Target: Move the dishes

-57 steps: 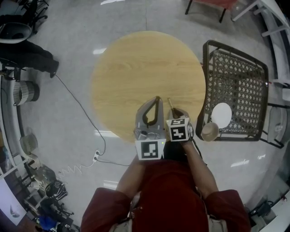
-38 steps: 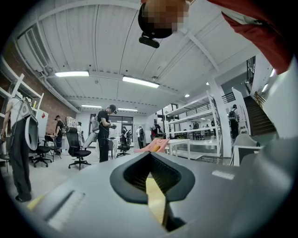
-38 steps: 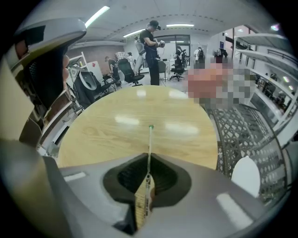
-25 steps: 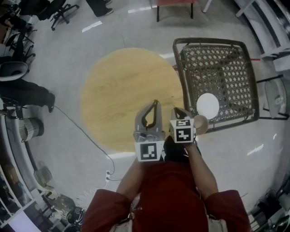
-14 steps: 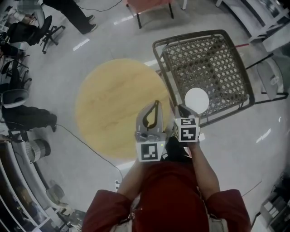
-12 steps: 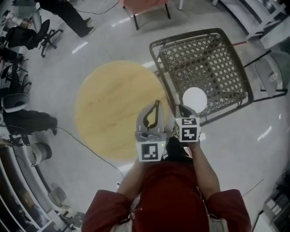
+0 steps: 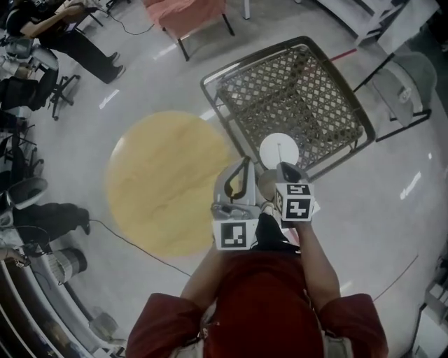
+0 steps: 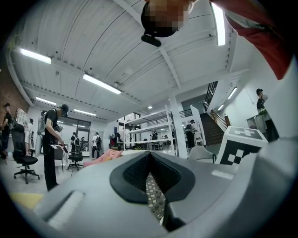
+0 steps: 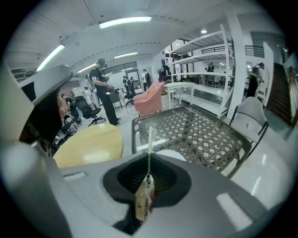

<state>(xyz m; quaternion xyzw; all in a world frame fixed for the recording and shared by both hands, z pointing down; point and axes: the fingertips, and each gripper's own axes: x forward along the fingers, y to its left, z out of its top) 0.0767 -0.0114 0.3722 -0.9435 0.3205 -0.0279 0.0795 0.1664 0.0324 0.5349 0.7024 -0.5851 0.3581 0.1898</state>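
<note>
A: Right gripper point(image 7: 283, 166), state?
B: Jaws almost together, pinching the thin wall of the beige cup point(image 7: 268, 183). In the right gripper view the wall shows edge-on between the pads, running along the jaws.

A: Cup, place and axis?
B: Held in the air on the gripper's inner side, between the two grippers. Its mouth faces the head camera and its long axis is roughly upright.

A: Left gripper point(image 7: 244, 161)?
B: Tips pressed together, nothing between them.

A: Surroundings?
B: Just ahead, a white plate point(image 7: 278, 150) lies at the near edge of the lattice table point(image 7: 294, 91). The round wooden table point(image 7: 161, 182) stands to the left, with a pink chair point(image 7: 185, 14) beyond.
</note>
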